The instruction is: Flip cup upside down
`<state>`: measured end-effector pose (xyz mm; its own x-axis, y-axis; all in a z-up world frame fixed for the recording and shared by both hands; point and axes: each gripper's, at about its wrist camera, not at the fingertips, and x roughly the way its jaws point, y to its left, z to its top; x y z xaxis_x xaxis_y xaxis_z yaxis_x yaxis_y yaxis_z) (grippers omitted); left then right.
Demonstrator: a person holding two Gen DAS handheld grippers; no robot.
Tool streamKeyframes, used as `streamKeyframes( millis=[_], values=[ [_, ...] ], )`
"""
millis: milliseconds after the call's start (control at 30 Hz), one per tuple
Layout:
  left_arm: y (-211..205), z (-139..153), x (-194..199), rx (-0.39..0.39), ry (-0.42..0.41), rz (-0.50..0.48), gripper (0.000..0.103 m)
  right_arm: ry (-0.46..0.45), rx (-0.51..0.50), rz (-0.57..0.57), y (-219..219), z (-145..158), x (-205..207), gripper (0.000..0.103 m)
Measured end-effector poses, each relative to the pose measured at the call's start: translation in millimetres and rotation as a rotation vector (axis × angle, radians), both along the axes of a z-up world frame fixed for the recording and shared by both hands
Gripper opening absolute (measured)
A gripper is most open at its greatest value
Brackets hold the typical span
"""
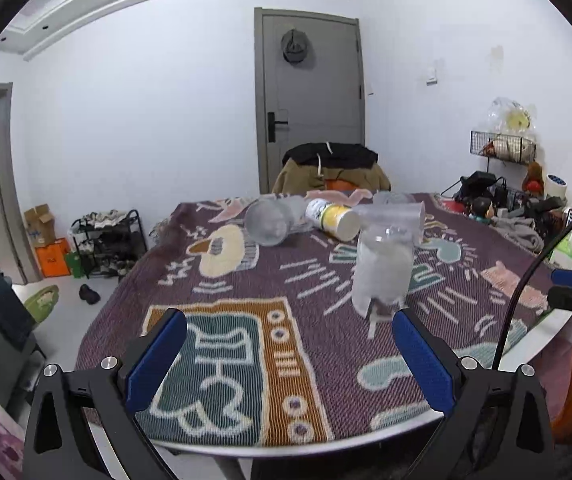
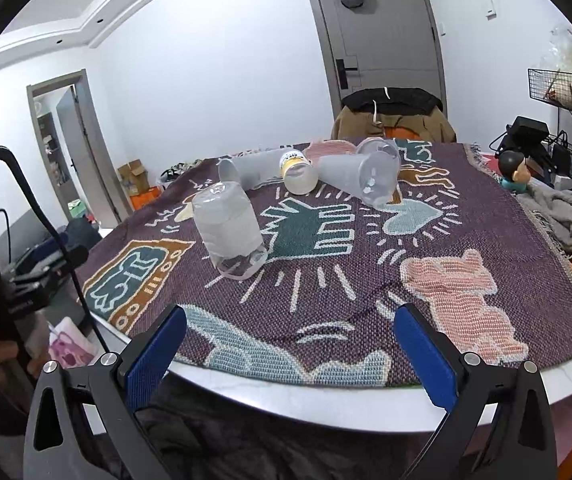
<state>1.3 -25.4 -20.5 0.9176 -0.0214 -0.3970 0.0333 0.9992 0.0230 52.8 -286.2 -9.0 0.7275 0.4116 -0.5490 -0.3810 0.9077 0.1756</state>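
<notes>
the patterned blanket (image 2: pixel 426 248) covers the table, both grippers are above its near edge. left gripper (image 1: pixel 290 344) and right gripper (image 2: pixel 290 340) have fingers spread wide, holding nothing. the clear cup (image 2: pixel 227 232) stands upside down on the blanket, other cups (image 2: pixel 366 178) lie behind it

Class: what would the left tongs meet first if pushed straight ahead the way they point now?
Probably nothing soon: the open left tongs point over bare blanket. The standing cup sits right of that line; the lying cups are farther on. Depth is unclear.
</notes>
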Motion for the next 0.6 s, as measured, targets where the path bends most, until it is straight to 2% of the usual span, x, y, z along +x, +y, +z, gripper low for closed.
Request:
streamKeyframes(
  millis=[300,600],
  values=[
    [-1,-14,-3,0.014,0.029,0.018,0.103,-0.027,-0.026,0.026,6,-4,-10,0.103],
    [4,-11,-5,-0.019,0.001,0.034,0.103,-0.047,-0.029,0.033,10,-3,-13,0.103]
  ],
)
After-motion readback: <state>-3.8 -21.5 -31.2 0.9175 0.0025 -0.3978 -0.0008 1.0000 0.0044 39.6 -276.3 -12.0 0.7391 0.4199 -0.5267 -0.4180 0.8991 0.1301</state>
